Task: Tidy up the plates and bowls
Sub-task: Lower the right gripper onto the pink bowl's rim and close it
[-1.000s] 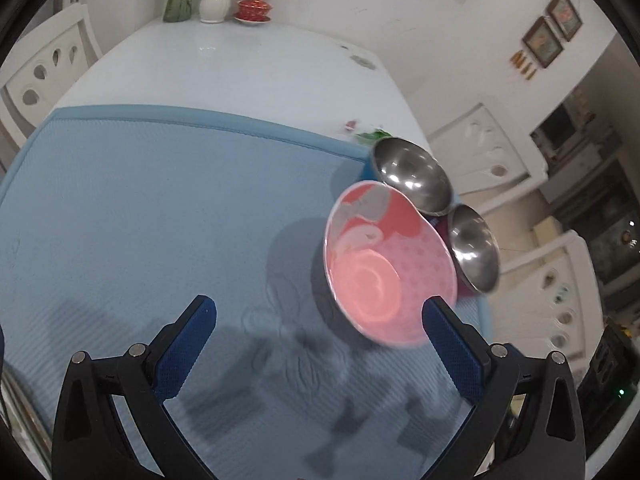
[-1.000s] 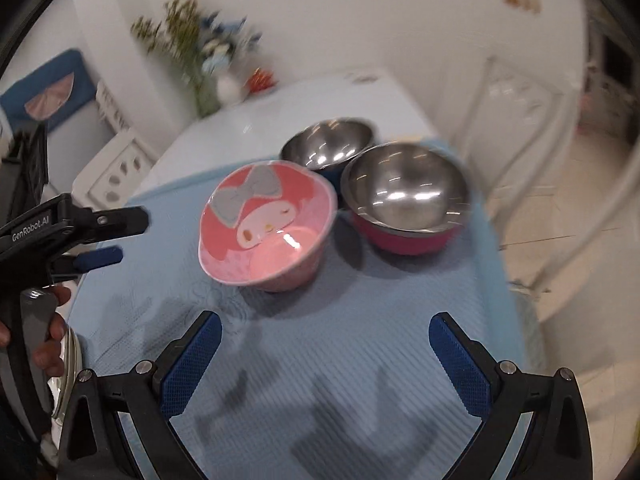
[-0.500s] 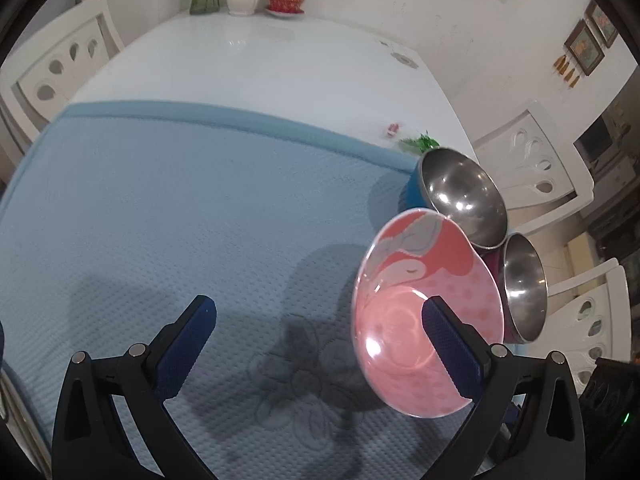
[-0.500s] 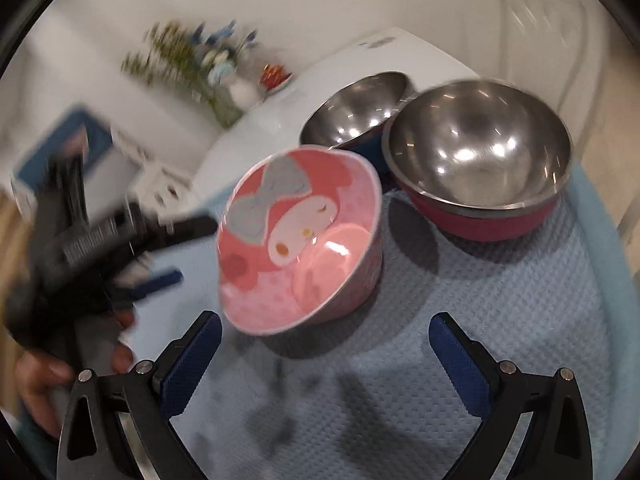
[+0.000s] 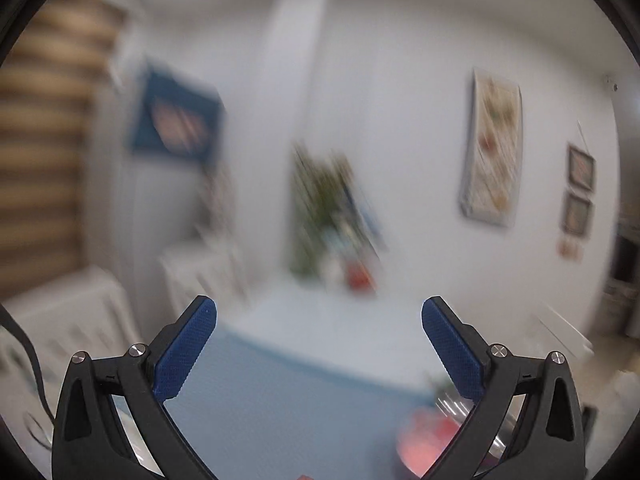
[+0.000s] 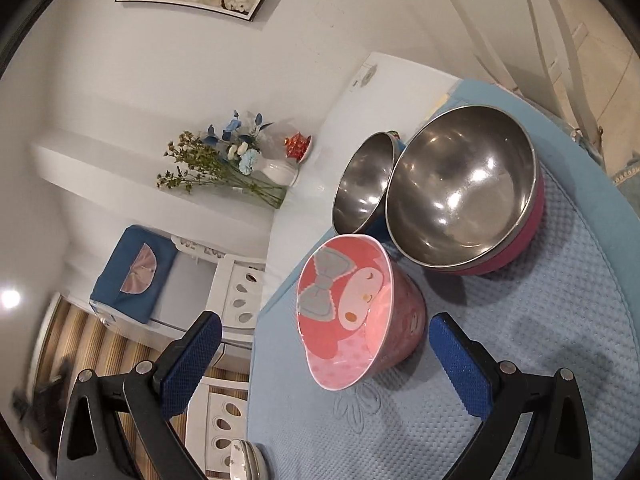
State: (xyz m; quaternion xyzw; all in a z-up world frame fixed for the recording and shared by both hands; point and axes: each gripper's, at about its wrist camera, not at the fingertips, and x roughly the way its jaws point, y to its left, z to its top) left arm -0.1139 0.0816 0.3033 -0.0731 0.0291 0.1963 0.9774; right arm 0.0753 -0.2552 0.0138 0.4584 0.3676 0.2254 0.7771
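White-walled dining room, white table (image 6: 404, 80) under a blue quilted mat (image 6: 560, 320). No legible writing; pink bowl (image 6: 362, 312) carries a cartoon face with grey bow. Mat edge runs just left of the pink bowl; open mat to its right and front. Right gripper (image 6: 326, 350) wide, empty, pink bowl between its fingers. Two steel bowls (image 6: 460, 184) touching behind it. Left gripper (image 5: 320, 344) wide, empty; view blurred, pink bowl low right by the right finger.
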